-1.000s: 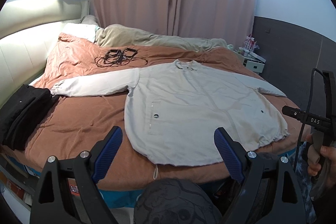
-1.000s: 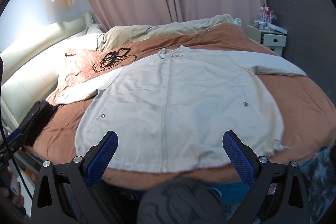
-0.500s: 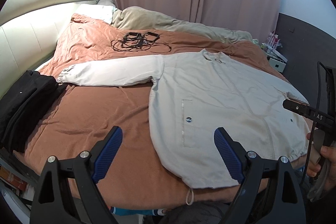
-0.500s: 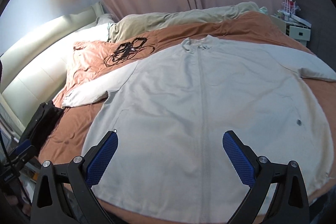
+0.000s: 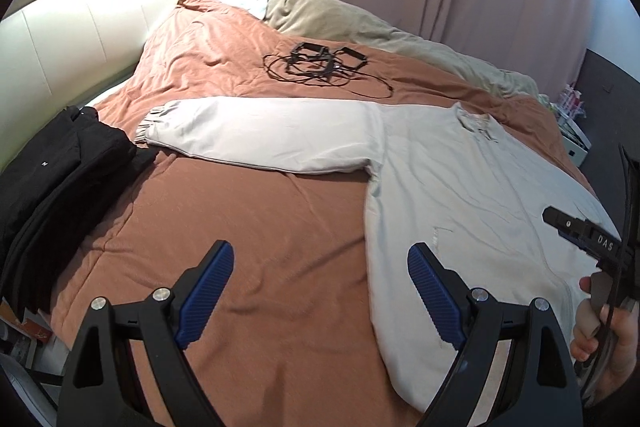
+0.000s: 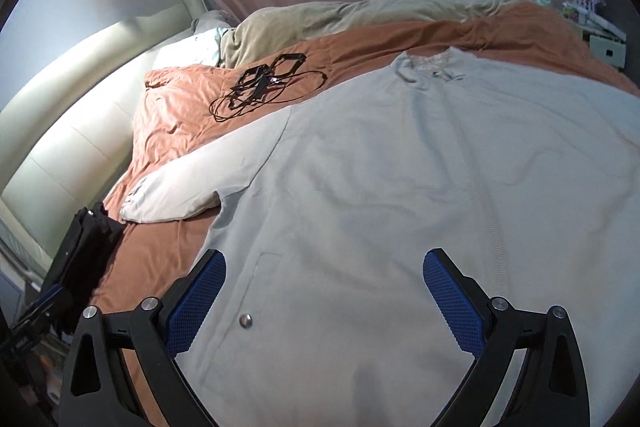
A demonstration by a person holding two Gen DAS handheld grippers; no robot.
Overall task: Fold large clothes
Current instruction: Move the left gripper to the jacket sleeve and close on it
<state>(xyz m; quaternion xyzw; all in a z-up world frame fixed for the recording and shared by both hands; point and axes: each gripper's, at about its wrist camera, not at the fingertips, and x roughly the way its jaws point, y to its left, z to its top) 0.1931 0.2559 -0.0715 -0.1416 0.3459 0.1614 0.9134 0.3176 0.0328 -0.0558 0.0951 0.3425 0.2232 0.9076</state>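
in the left wrist view the left gripper (image 5: 320, 291) has its jaws spread wide with nothing between them, over bare bedspread (image 5: 256, 227); the pale grey jacket (image 5: 460, 187) lies flat on the bed, its side edge just behind the right-hand jaw and its long sleeve (image 5: 260, 135) stretched out well ahead of both jaws, cuff ahead of the left-hand jaw. a stack of black clothes (image 5: 52, 195) sits out beyond the left-hand jaw, and a tangle of cables (image 5: 320, 67) lies far ahead. in the right wrist view the right gripper (image 6: 324, 295) hangs over the jacket's (image 6: 380, 187) front, its jaws having just narrowed a little, yet wide and empty, a pocket snap (image 6: 245, 321) showing between them close to the left-hand jaw. the cloth looks thin, light and limp, likely to slide and sag, so it wants pinching at a firmer edge: probably the gathered cuff or the sleeve's seam for the left gripper, the hem or shoulder for the right.
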